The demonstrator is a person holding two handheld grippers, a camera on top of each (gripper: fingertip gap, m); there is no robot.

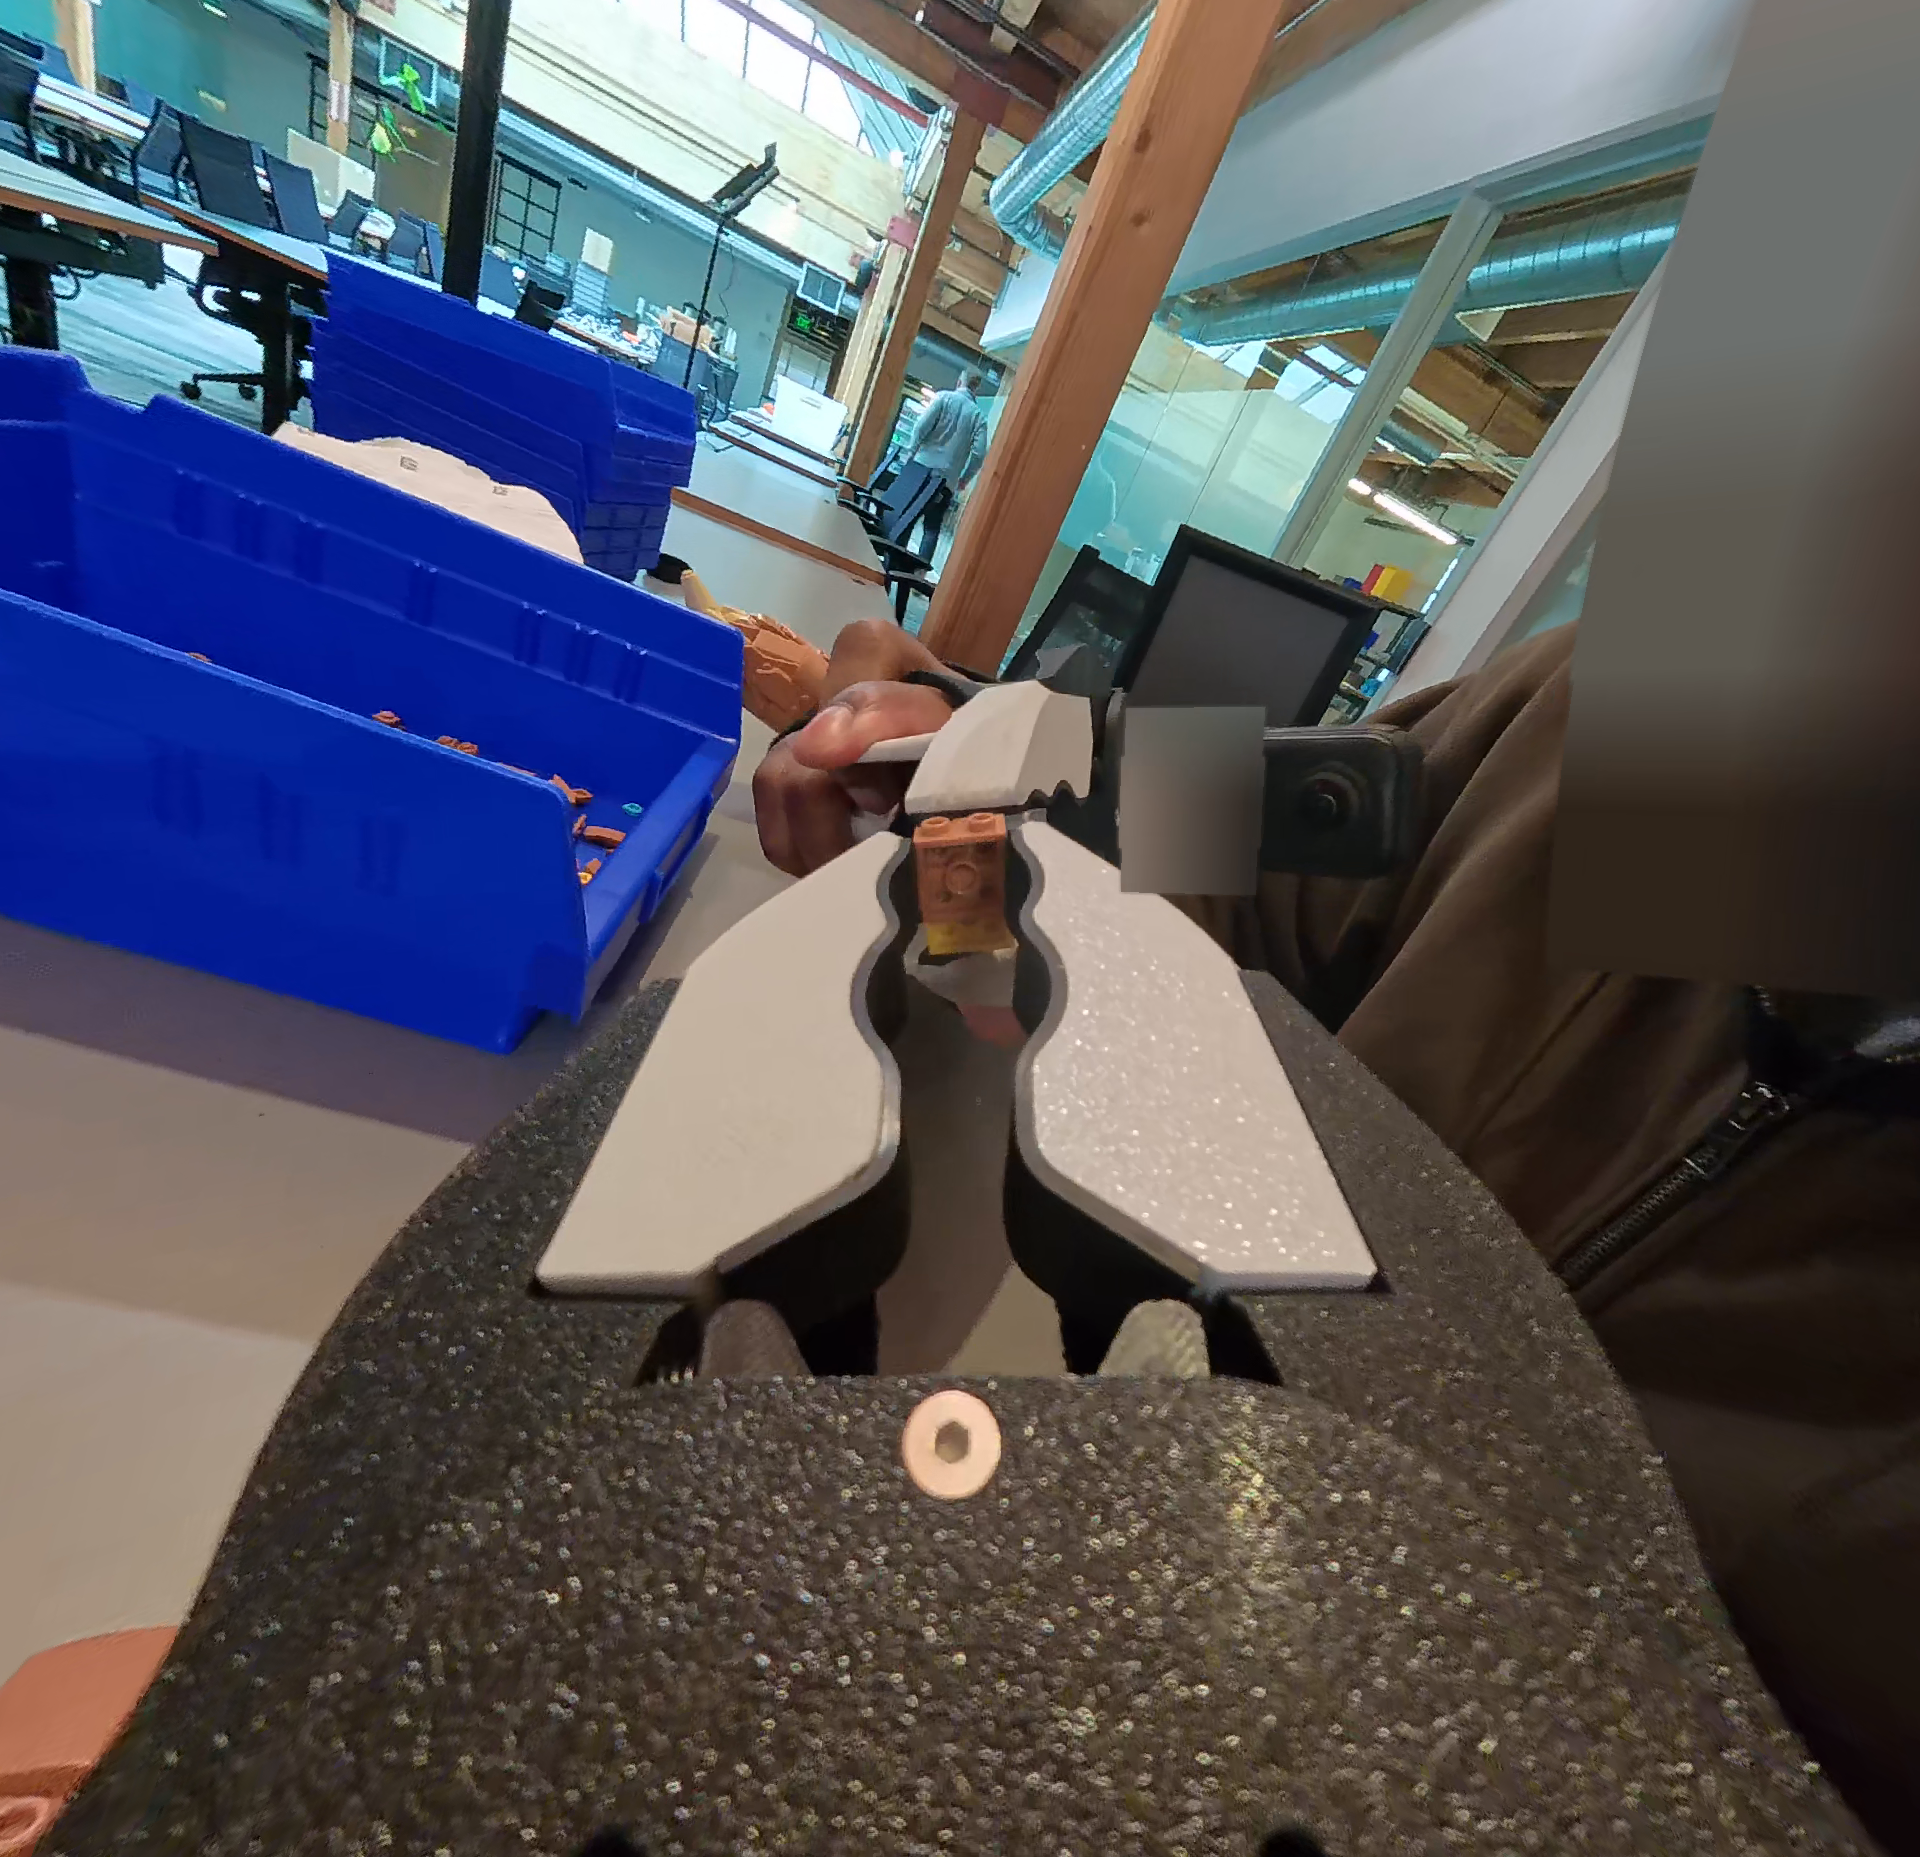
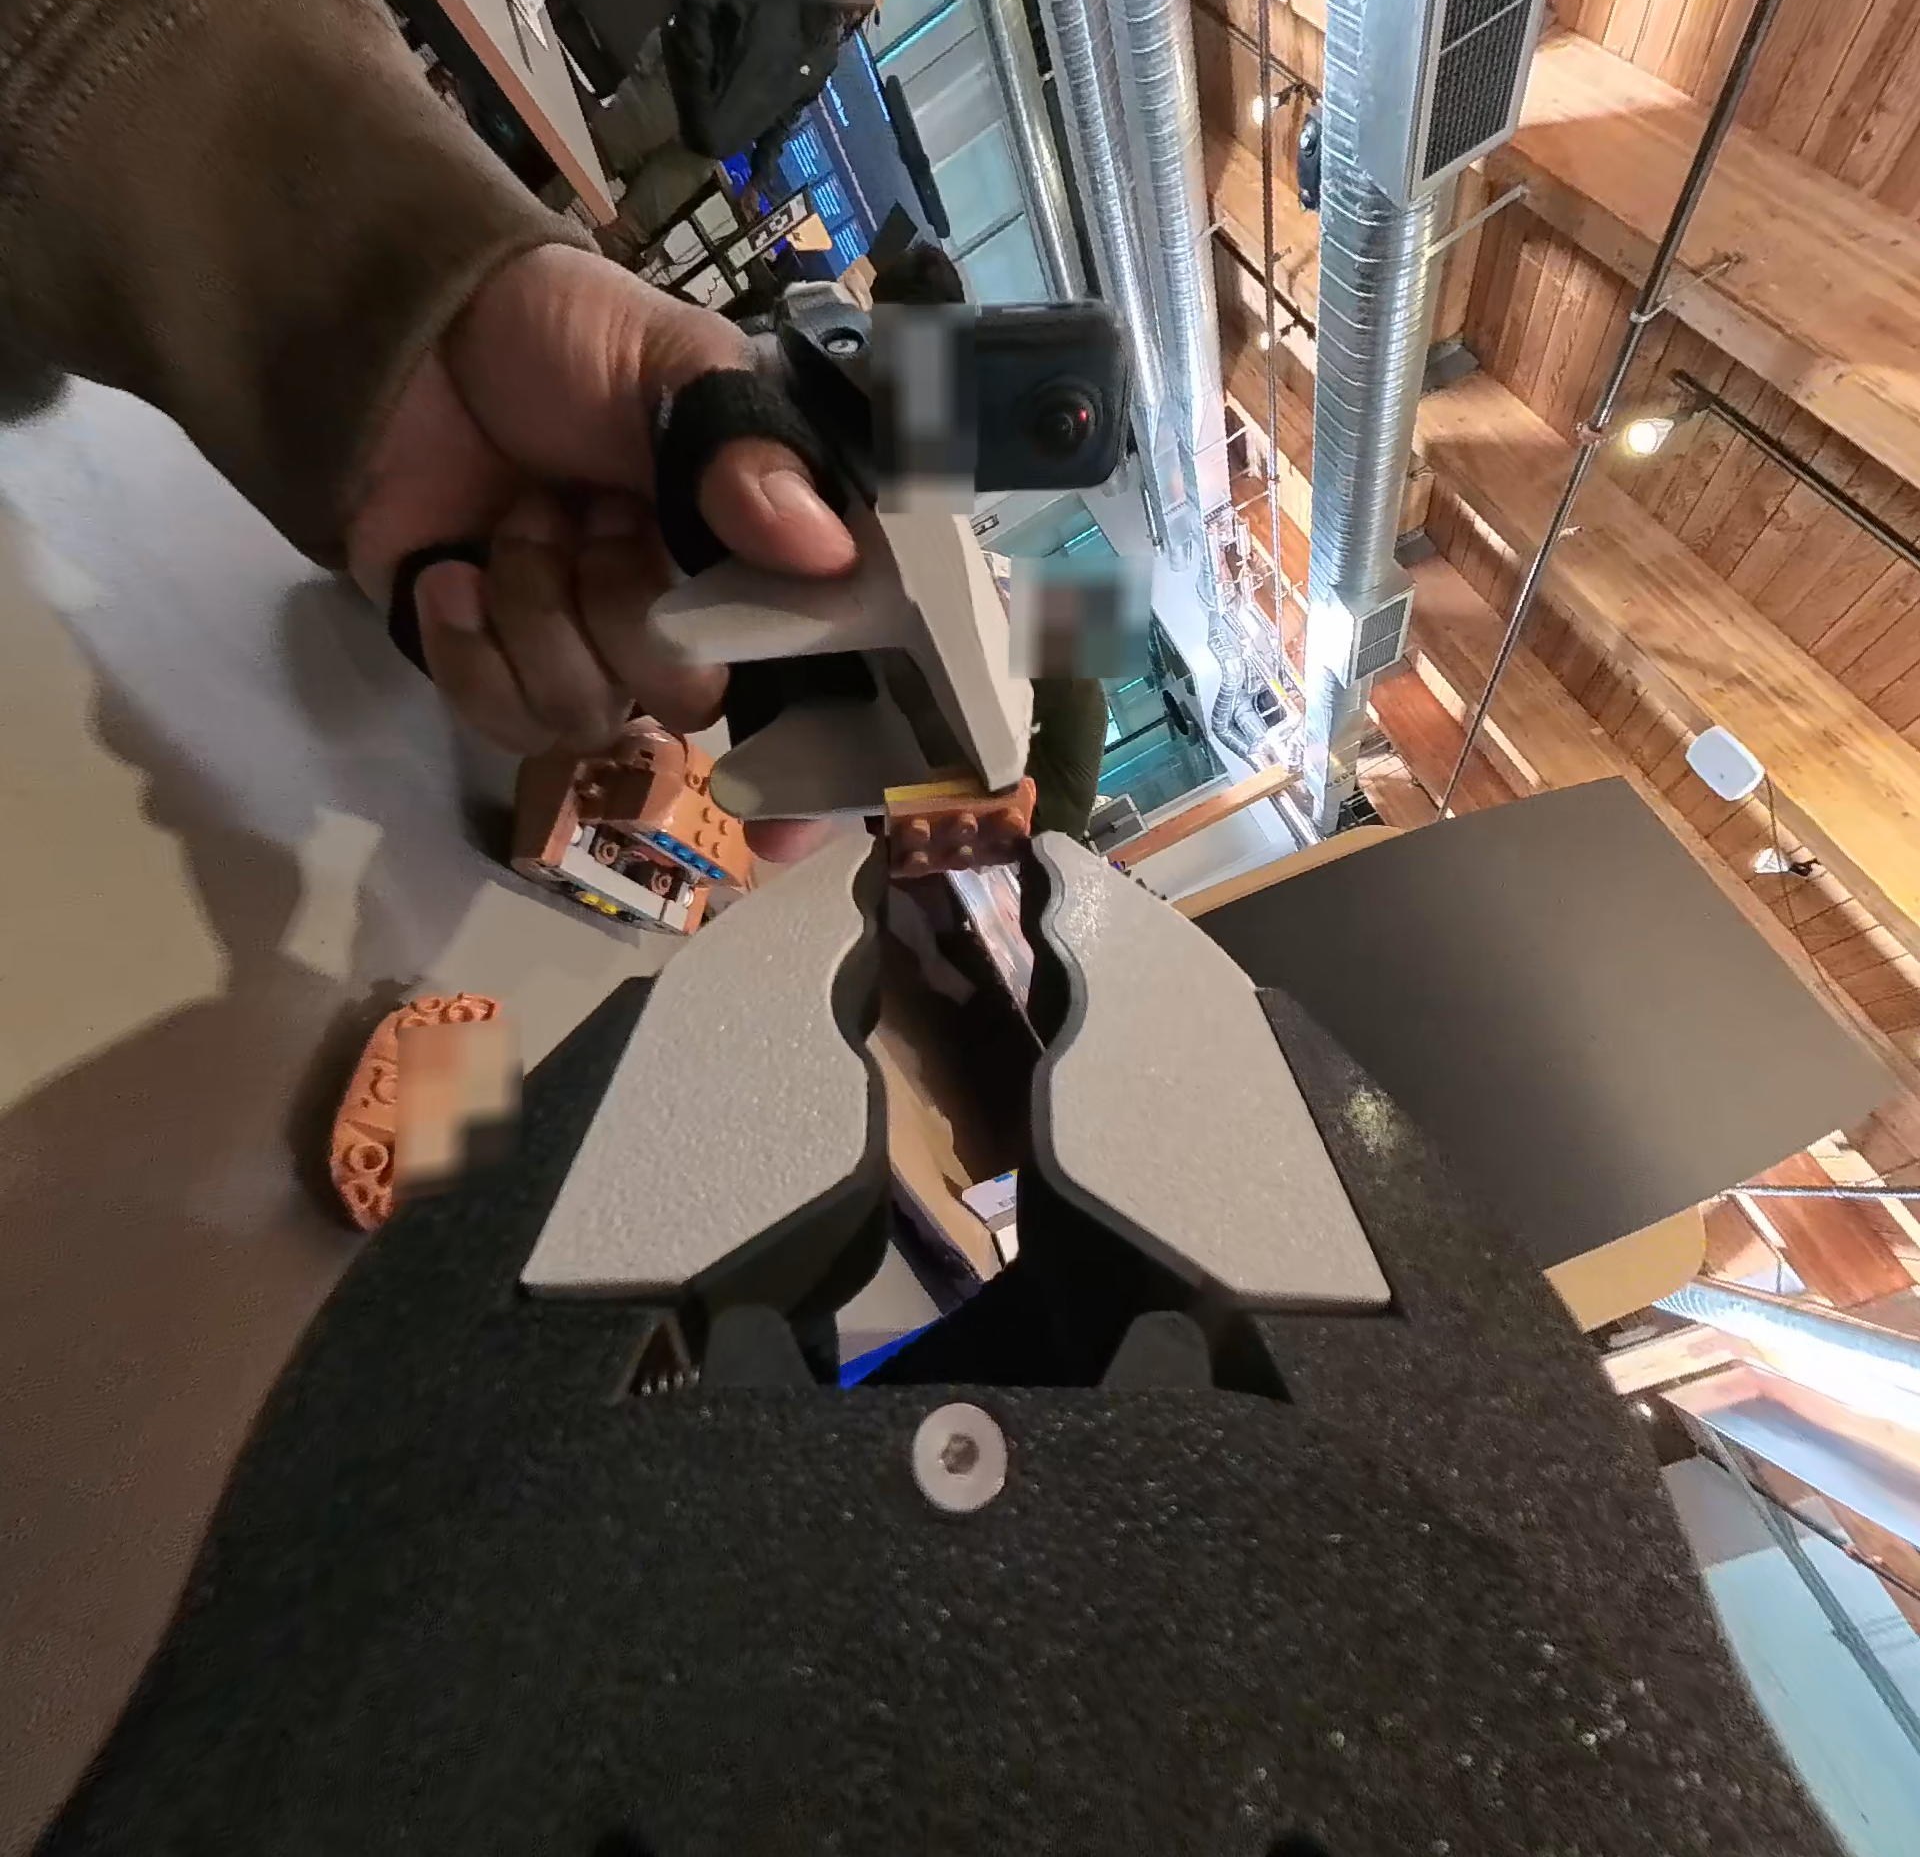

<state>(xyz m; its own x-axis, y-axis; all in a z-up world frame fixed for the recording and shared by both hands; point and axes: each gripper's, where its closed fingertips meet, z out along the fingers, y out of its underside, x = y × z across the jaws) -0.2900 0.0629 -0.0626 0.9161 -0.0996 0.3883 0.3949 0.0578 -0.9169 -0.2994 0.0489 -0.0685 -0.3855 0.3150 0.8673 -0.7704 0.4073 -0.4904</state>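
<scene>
While the two grippers are meeting tip to tip above the pale grey tabletop point(image 1: 260, 1132), a small stack of toy bricks, orange-brown brick point(image 1: 961, 865) on a yellow one, is sitting between them. Seen from the left wrist view, the left gripper point(image 1: 958, 877) is closing its light grey jaws on the sides of this stack, with the studded face turned toward the camera and the yellow brick at the near end. Facing it, the right gripper point(image 1: 997, 768) is coming in from the far side, its jaws pressed together and touching the far end of the stack; whether it is clenching the brick or only resting on it, I cannot tell. A hand point(image 1: 831, 758) in a brown sleeve is working that gripper.

Seen from the right wrist view, the right gripper point(image 2: 961, 851) is reaching the orange-brown brick point(image 2: 961, 833) with its tips on either side, while the left gripper point(image 2: 935, 768) is clamping the piece from above, worked by a hand point(image 2: 582, 519) wearing black finger loops.

A blue plastic bin point(image 1: 343, 799) holding scattered small orange pieces is standing on the tabletop to the left, with more blue bins point(image 1: 499, 405) behind it. A partly built brick model point(image 2: 634, 831) in brown, white and blue is lying on the tabletop, and a curved orange brick part point(image 2: 374, 1111) is lying nearer.
</scene>
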